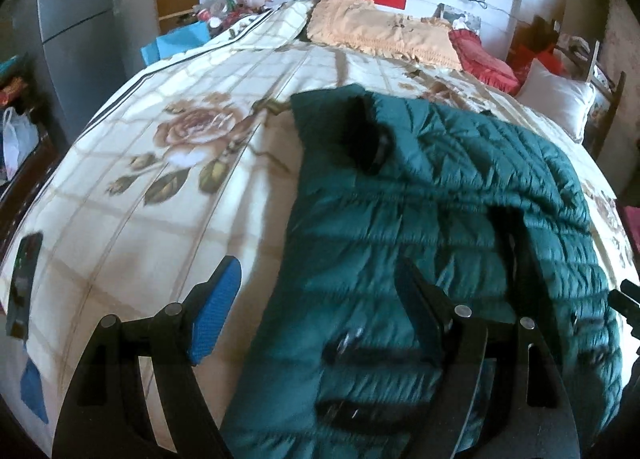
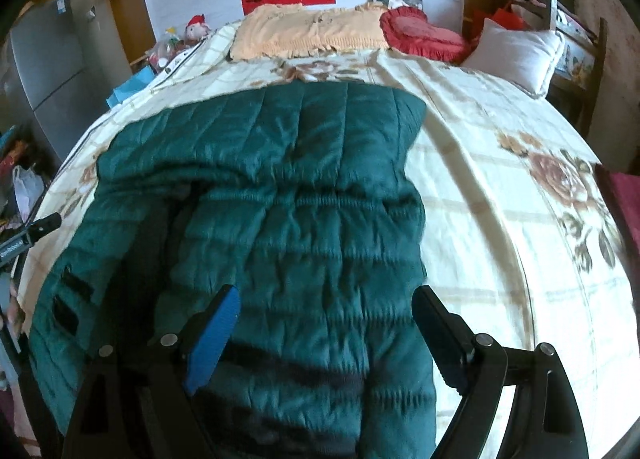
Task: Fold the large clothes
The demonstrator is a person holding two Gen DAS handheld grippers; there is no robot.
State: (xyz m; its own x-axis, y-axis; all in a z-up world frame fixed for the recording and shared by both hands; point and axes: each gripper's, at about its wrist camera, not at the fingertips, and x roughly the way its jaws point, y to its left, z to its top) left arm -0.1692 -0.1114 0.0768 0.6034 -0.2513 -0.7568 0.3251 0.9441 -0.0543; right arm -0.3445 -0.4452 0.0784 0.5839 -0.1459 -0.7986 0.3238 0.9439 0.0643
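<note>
Green puffer jacket (image 2: 288,227) is lying partly folded on the bed (image 2: 500,219). Risk: slick, puffy fabric springing back or sliding w/ a shallow pinch, undoing the fold. Left hand-held gripper (image 1: 316,299) and right hand-held gripper (image 2: 326,319) are both hovering wide open over it, gripping nothing.

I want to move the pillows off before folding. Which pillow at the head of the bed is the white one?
The white pillow at the bed's far right corner, plain and smooth; the red pillow and the long yellow-orange pillow are frilled.
</note>
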